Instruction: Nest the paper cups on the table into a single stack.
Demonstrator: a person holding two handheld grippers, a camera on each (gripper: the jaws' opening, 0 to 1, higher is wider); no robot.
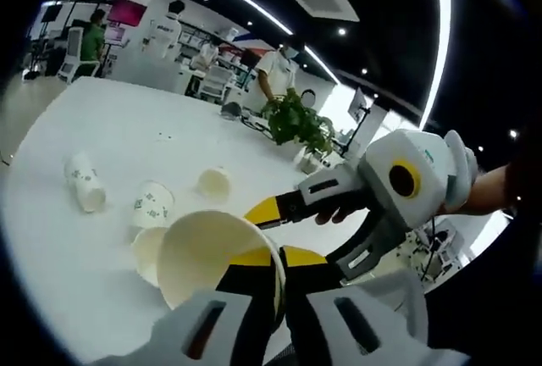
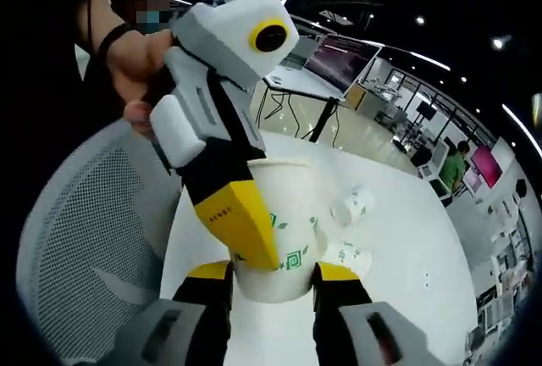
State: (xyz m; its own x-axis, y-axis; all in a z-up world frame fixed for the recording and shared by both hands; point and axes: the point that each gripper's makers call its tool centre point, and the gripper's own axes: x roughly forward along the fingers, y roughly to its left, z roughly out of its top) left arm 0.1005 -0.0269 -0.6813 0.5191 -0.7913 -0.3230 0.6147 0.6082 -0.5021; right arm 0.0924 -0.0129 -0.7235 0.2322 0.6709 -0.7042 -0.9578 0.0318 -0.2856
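Observation:
A white paper cup with a green print (image 2: 284, 205) is held between both grippers, its mouth (image 1: 207, 252) facing the left gripper view. My left gripper (image 1: 271, 280) is shut on its rim, one jaw inside and one outside; its yellow jaw (image 2: 241, 224) lies along the cup's wall. My right gripper (image 2: 273, 276) grips the cup's base from both sides, and in the left gripper view it (image 1: 286, 232) comes in from the right. On the white table (image 1: 127, 129) lie loose cups: one on its side (image 1: 85, 181), one (image 1: 152, 203), one (image 1: 213, 182), and one (image 1: 146, 252) partly behind the held cup.
A potted plant (image 1: 296, 120) stands at the table's far edge. A grey mesh chair (image 2: 93, 213) is close on the left of the right gripper view. Two loose cups (image 2: 354, 203) (image 2: 349, 256) lie just behind the held one. People stand at desks far off.

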